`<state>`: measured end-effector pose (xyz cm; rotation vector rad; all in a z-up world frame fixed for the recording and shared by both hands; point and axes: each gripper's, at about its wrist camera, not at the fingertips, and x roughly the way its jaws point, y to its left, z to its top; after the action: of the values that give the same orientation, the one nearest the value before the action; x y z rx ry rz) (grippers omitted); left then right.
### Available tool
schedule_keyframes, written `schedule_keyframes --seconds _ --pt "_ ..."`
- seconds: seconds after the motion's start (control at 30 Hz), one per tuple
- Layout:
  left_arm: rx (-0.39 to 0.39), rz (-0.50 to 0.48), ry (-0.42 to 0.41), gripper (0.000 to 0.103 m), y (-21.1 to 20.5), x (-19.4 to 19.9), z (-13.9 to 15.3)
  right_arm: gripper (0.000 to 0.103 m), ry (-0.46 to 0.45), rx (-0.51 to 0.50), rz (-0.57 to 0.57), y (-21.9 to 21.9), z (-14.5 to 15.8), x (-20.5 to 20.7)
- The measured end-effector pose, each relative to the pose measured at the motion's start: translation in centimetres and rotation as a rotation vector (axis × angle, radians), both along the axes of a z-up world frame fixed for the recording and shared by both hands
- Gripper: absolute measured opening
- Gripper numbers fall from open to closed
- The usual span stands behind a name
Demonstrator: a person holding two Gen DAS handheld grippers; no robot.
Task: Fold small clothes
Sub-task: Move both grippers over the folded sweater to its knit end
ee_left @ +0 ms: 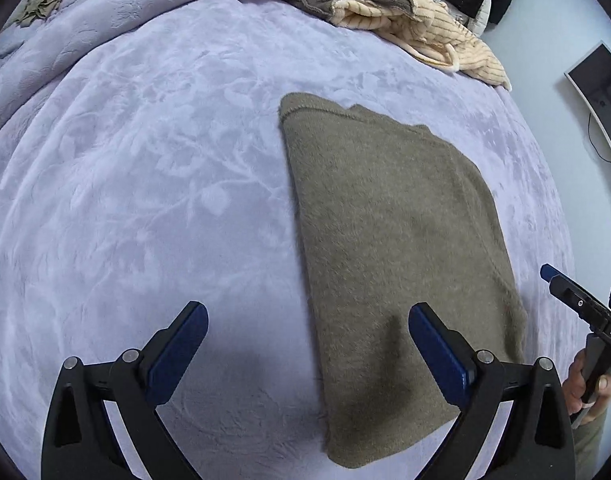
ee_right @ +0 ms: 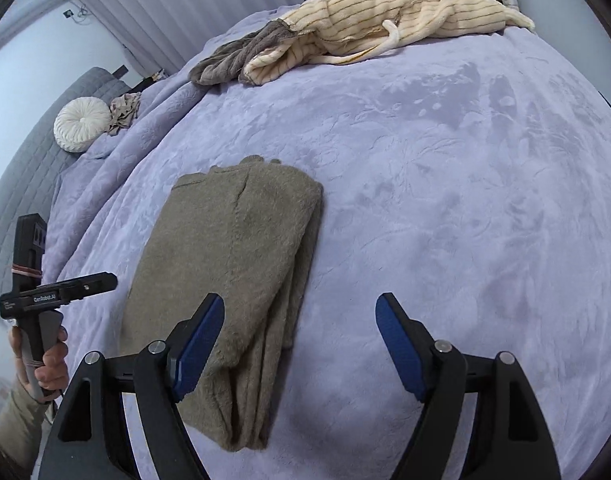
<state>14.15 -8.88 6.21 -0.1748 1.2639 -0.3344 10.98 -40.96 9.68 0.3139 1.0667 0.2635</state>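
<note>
My left gripper (ee_left: pixel 307 344) and right gripper (ee_right: pixel 299 344) hover with jaws spread wide, holding nothing. Between them, mid-bed, the folded olive garment (ee_left: pixel 389 240) lies flat on the lilac blanket (ee_left: pixel 145 184). At the far edge lie striped clothes (ee_right: pixel 405 20).

Left gripper (ee_left: pixel 308 344) and right gripper (ee_right: pixel 300 336): black angular finger arms with round silver pivot screws, fingertips faced with textured blue pads (ee_right: pixel 197 350). Handles: black pistol-grip bodies, white lettering, a rubber band on one. Person: hand (ee_right: pixel 51 364) on each handle, sleeve (ee_right: pixel 19 426) of olive-tan fabric.
</note>
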Motion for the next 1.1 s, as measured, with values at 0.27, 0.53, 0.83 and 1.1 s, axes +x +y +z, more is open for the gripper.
schedule_keyframes --seconds 0.27,0.53,0.83,1.1 --pt "0.022 0.022 0.035 0.101 -2.2 -0.6 -2.6 0.081 -0.056 0.047 0.192 8.4 -0.5 -0.9" --pt "-0.049 0.044 -0.061 0.101 1.9 -0.7 2.1 0.081 0.028 -0.004 0.062 4.1 -2.4 -2.3" --pt "-0.089 0.136 0.001 0.101 7.0 3.1 2.1 0.084 -0.003 0.077 -0.201 -8.3 1.8 -1.2" --pt "-0.137 -0.006 0.115 0.101 -1.7 1.5 -2.6 0.084 0.102 0.212 -0.034 -0.2 -2.9 1.6"
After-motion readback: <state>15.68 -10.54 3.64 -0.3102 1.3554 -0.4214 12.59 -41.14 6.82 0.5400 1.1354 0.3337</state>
